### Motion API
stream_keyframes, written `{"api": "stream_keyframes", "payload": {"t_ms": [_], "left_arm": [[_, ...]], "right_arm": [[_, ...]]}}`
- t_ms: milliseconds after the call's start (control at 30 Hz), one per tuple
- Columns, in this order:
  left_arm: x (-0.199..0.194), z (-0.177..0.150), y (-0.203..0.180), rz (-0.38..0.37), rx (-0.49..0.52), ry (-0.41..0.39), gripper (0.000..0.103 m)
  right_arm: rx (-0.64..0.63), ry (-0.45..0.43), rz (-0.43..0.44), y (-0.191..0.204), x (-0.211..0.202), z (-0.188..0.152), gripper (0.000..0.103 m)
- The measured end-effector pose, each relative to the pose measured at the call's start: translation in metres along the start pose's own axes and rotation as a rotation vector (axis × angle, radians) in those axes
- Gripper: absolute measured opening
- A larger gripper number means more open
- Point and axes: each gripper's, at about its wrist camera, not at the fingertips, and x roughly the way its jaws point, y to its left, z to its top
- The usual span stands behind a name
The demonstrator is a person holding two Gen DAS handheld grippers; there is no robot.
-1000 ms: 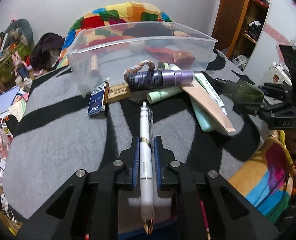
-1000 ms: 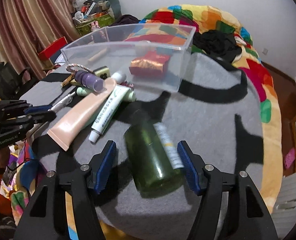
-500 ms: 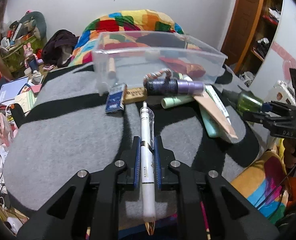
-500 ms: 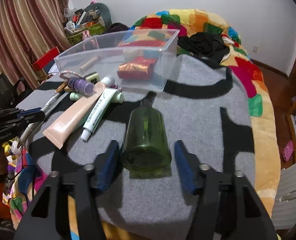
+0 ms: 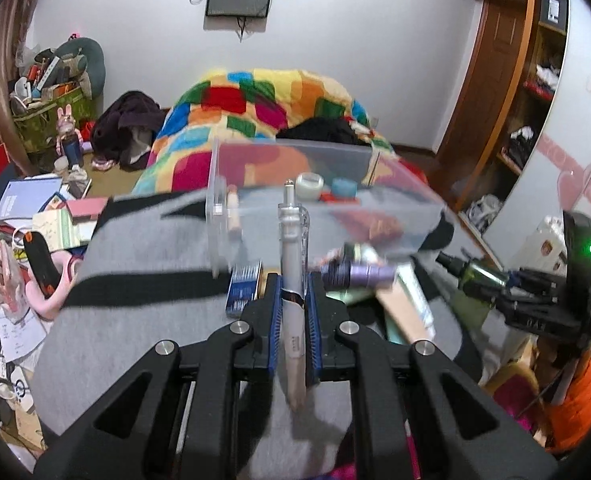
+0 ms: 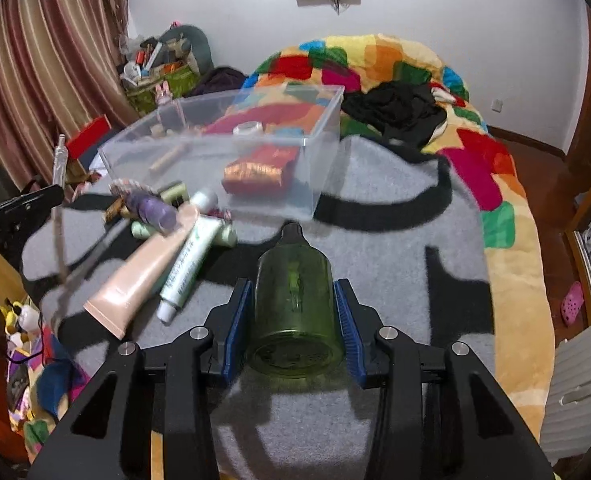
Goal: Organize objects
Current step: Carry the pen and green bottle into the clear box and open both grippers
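Note:
My left gripper (image 5: 293, 292) is shut on a white pen (image 5: 292, 256) and holds it lifted, tip pointing at the clear plastic bin (image 5: 231, 200). My right gripper (image 6: 293, 312) is shut on a green bottle (image 6: 293, 304), raised above the grey blanket (image 6: 395, 216). The bin (image 6: 319, 160) holds a red-gold packet (image 6: 255, 172), tape rolls and a small stick. In front of it lie a peach tube (image 6: 143, 272), a white-green tube (image 6: 187, 260) and a purple bottle (image 6: 155, 208). The left gripper with its pen (image 6: 57, 168) shows at the right wrist view's left edge.
A blue box (image 5: 243, 288) lies by the bin's near corner. A colourful quilt (image 6: 375, 64) with dark clothes (image 6: 395, 108) is behind the bin. Floor clutter (image 5: 35, 216) sits left of the bed. A wardrobe (image 5: 535, 80) stands at right.
Both grippers have risen. The left has lifted the pen off the blanket and tilted it up toward the bin. The right has closed on the green bottle and raised it.

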Motion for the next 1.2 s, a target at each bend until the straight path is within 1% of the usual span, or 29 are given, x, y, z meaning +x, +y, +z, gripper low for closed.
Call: {"api": "stream_keyframes", "payload": {"t_ms": [167, 333, 500, 600, 633, 733, 833, 933, 1000, 1100, 1200], "left_arm": [[-0.007, 0.029, 0.001, 0.002, -0.004, -0.068, 0.01], [-0.016, 0.059, 0.006, 0.007, -0.017, -0.141, 0.01], [-0.015, 0.084, 0.01, 0.057, -0.022, -0.197, 0.01], [-0.005, 0.093, 0.014, 0.13, -0.021, -0.212, 0.01], [0.003, 0.095, 0.015, 0.167, -0.02, -0.208, 0.01], [0.025, 0.094, 0.018, 0.24, -0.006, -0.183, 0.01], [0.051, 0.09, 0.017, 0.281, 0.013, -0.138, 0.01], [0.076, 0.084, 0.011, 0.297, 0.042, -0.089, 0.01], [0.089, 0.08, 0.005, 0.297, 0.059, -0.055, 0.01], [0.1, 0.075, -0.005, 0.27, 0.082, -0.014, 0.011], [0.104, 0.07, -0.016, 0.208, 0.106, 0.025, 0.011]], "right_arm": [[0.001, -0.099, 0.011, 0.007, -0.019, 0.023, 0.038], [0.005, -0.185, 0.051, 0.018, -0.028, 0.054, 0.038], [0.002, -0.215, 0.08, 0.029, -0.019, 0.082, 0.038], [0.008, -0.188, 0.117, 0.034, -0.002, 0.099, 0.038], [0.008, -0.172, 0.127, 0.036, 0.006, 0.102, 0.038], [0.006, -0.113, 0.148, 0.039, 0.03, 0.113, 0.038], [0.003, -0.067, 0.137, 0.039, 0.052, 0.118, 0.038], [0.013, -0.016, 0.141, 0.032, 0.072, 0.121, 0.038], [0.015, -0.001, 0.134, 0.029, 0.079, 0.121, 0.038], [-0.009, 0.008, 0.104, 0.029, 0.082, 0.119, 0.038], [-0.043, 0.012, 0.076, 0.033, 0.08, 0.115, 0.038]]}}
